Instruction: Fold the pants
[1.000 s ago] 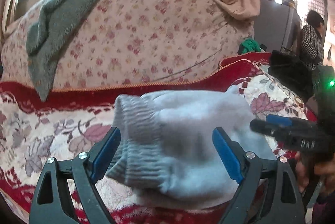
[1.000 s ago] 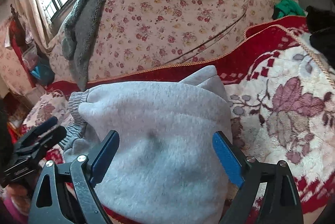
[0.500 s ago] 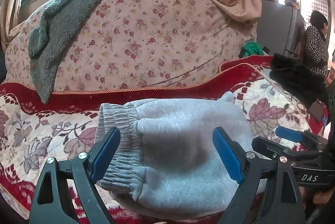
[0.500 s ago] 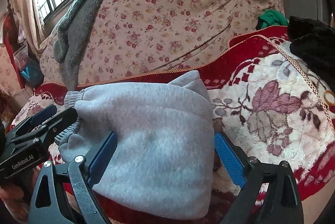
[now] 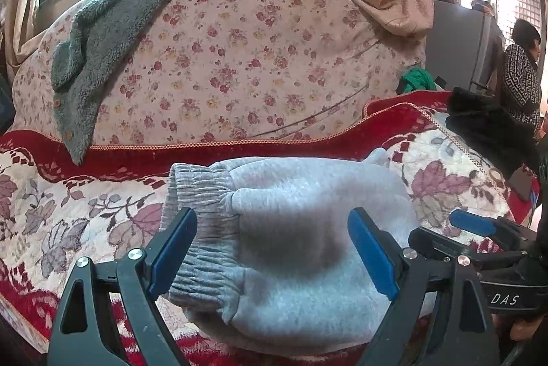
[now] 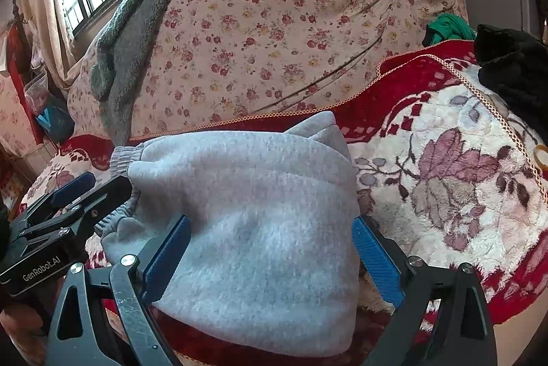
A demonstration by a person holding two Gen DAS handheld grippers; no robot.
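Note:
The grey sweatpants [image 5: 308,229] lie folded into a thick bundle on the red floral blanket [image 5: 68,212], with the ribbed waistband [image 5: 202,218] at the left end. My left gripper [image 5: 274,251] hovers over the bundle's near side, jaws wide open, blue pads [image 5: 174,249] clear of the cloth. In the right wrist view the pants [image 6: 260,212] fill the middle. My right gripper [image 6: 272,258] is open over their near edge, pads on either side and not pressing. Each gripper shows in the other's view: the right gripper [image 5: 479,229], the left gripper [image 6: 68,194].
A floral cushion back [image 5: 239,64] rises behind the blanket with a grey-green fleece garment [image 5: 113,34] draped over it. A black furry garment [image 5: 489,126] and a green cloth [image 5: 416,80] lie at the right. A person [image 5: 522,75] sits far right.
The bundle has settled flatter on the blanket, its waistband now further left. Both cameras have tilted slightly. Both grippers stay open the same width.

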